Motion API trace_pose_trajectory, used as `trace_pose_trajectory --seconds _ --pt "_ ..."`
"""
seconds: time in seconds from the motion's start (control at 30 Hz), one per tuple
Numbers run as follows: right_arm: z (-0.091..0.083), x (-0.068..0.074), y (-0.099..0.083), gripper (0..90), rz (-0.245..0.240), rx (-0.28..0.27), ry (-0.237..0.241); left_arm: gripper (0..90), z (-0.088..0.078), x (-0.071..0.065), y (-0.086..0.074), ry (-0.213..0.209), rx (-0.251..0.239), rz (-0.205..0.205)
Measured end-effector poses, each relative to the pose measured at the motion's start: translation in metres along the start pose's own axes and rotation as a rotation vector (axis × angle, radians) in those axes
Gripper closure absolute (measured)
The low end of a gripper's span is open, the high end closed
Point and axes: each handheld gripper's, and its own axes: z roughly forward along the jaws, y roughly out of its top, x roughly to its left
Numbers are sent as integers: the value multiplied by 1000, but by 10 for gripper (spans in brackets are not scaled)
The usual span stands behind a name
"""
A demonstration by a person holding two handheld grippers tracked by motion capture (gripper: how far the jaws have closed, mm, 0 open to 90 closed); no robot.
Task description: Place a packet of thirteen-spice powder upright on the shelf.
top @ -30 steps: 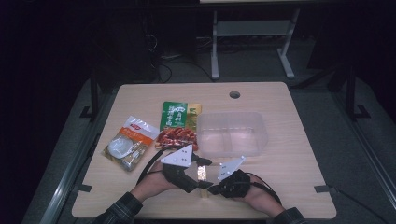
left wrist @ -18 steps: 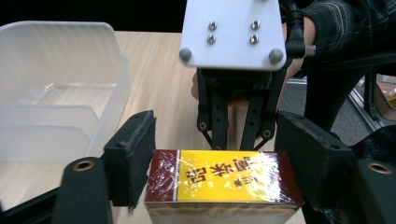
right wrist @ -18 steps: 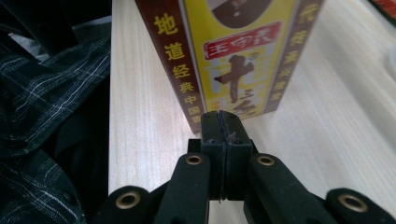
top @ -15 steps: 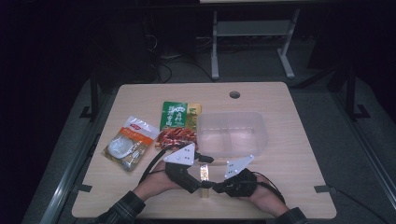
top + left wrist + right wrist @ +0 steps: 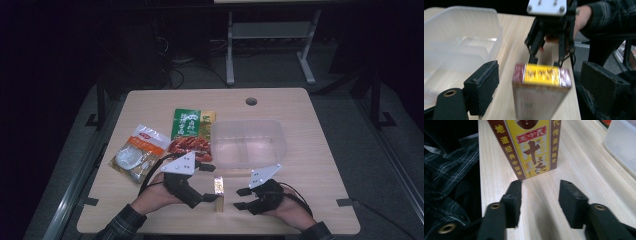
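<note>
A small yellow and brown box [image 5: 218, 193] is seen standing upright on the counter [image 5: 320, 165], near its front edge. The left gripper [image 5: 212, 198] has the box between its jaws, which have just been opening and are clear of its sides. The right gripper [image 5: 240, 198], just beside it, has jaws likewise parting, nothing between. A clear plastic tub [image 5: 248, 142] stands behind.

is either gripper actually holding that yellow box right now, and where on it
Nothing is held. The yellow box stands on the table between the left gripper's pads, untouched. The right gripper is open short of it. Both jaws have just been opening.
</note>
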Motion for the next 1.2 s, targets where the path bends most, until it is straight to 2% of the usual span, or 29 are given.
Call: trace_pose_trajectory --seconds 0.07,0.13,0.2,0.3,0.5,0.6,0.63,0.7,0.83,1.03,1.1,1.2 --pt "-1 2 1 465 9 2 13 151 -6 -1 -4 20 17 -9" --pt "-3 2 1 399 -12 16 22 151 -12 -3 -10 40 35 -16" --pt "-4 1 0 374 -27 17 24 151 -18 -4 -16 58 49 -20" --pt "-8 1 0 314 -28 26 36 151 -27 -5 -31 87 61 -41" --pt "-16 0 4 291 -68 13 46 151 -36 -10 -61 133 115 -84" --pt "-20 1 8 274 -68 2 55 151 -38 -11 -74 155 144 -103" --pt "-22 0 11 267 -93 3 54 152 -39 -12 -78 161 150 -113" --pt "-24 1 13 262 -92 -2 61 151 -39 -13 -85 173 176 -117" --pt "-29 2 26 251 -127 -10 73 151 -36 -10 -88 192 216 -102" --pt "-36 4 42 212 -132 -46 91 152 -34 -9 -90 180 227 -105" --pt "-39 5 53 204 -155 -57 96 152 -32 -9 -90 167 212 -121" --pt "-39 6 61 202 -166 -66 96 152 -31 -9 -90 161 210 -116"
